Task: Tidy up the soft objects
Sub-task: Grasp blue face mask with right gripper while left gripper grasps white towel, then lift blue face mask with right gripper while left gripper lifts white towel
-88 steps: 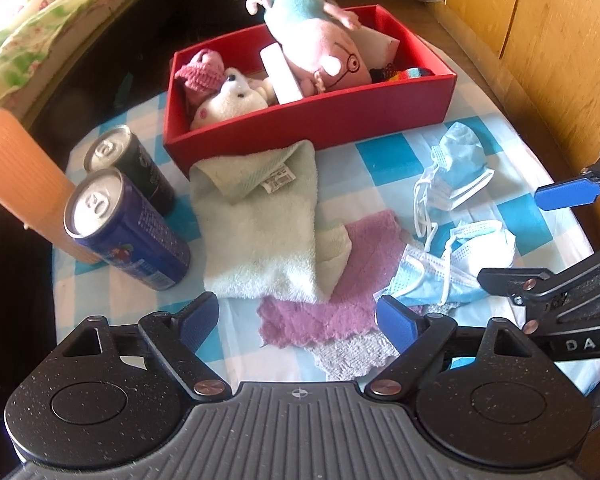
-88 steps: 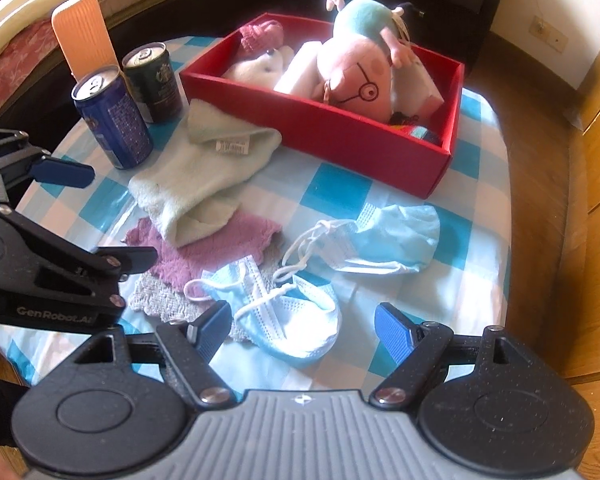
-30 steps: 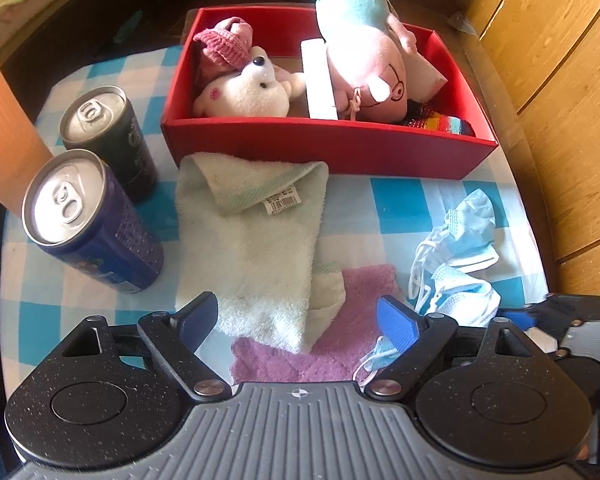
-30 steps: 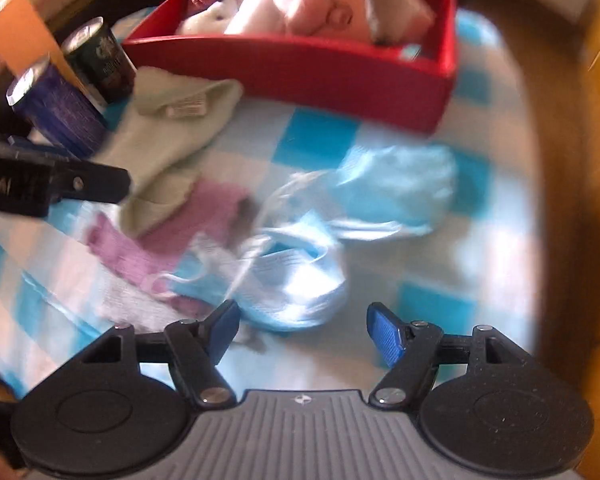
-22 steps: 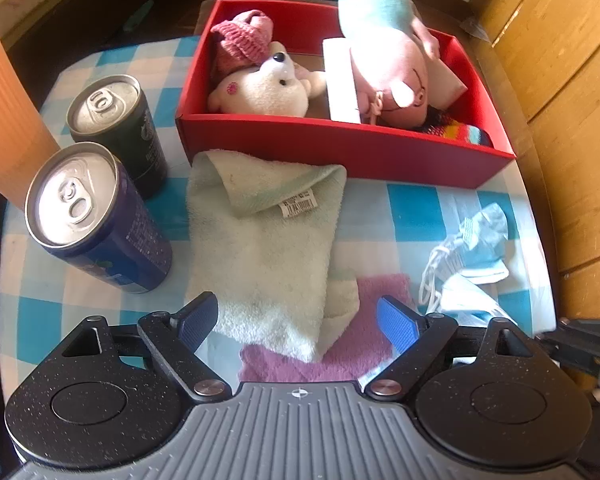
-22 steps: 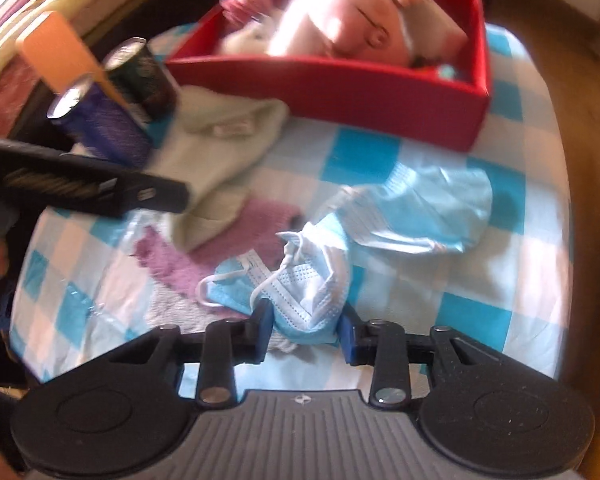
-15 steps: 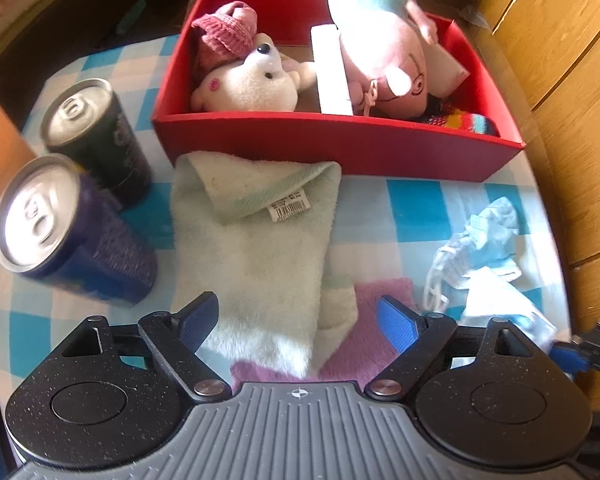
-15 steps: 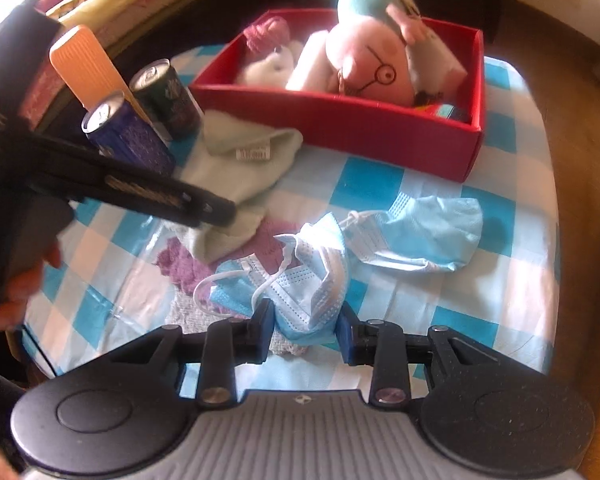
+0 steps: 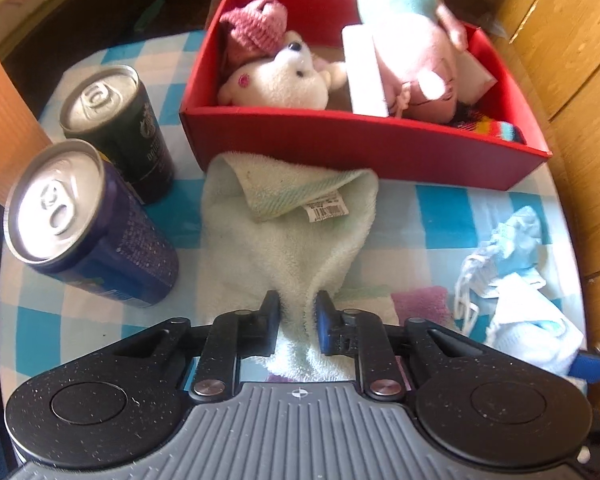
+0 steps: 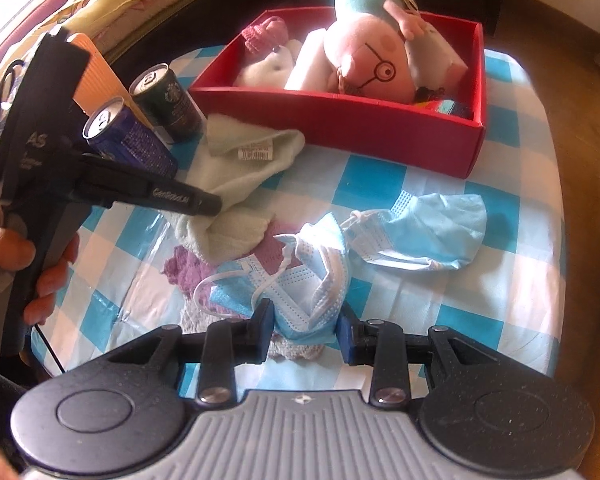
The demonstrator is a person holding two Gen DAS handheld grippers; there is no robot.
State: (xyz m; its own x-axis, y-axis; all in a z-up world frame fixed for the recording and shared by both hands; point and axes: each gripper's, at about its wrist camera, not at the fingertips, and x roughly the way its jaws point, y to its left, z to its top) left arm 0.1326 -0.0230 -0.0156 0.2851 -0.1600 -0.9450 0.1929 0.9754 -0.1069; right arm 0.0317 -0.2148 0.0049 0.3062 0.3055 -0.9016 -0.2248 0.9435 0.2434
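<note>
Both tongs grip cloth on the checked desk (image 9: 440, 216): left tongs (image 9: 297, 322) clamp the pale green towel (image 9: 288, 236), right tongs (image 10: 305, 326) the crumpled blue face mask (image 10: 312, 284). Next, I reckon, lift both into the red cardboard box (image 9: 356, 152).

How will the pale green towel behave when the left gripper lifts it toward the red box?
The pale green towel will probably hang limp: it bunches where the left gripper pinches its near end. It looks light, thin terry. Since it lies on the purple cloth, it may drag that along. The blue can stands close, but soft cloth would hardly tip it.
</note>
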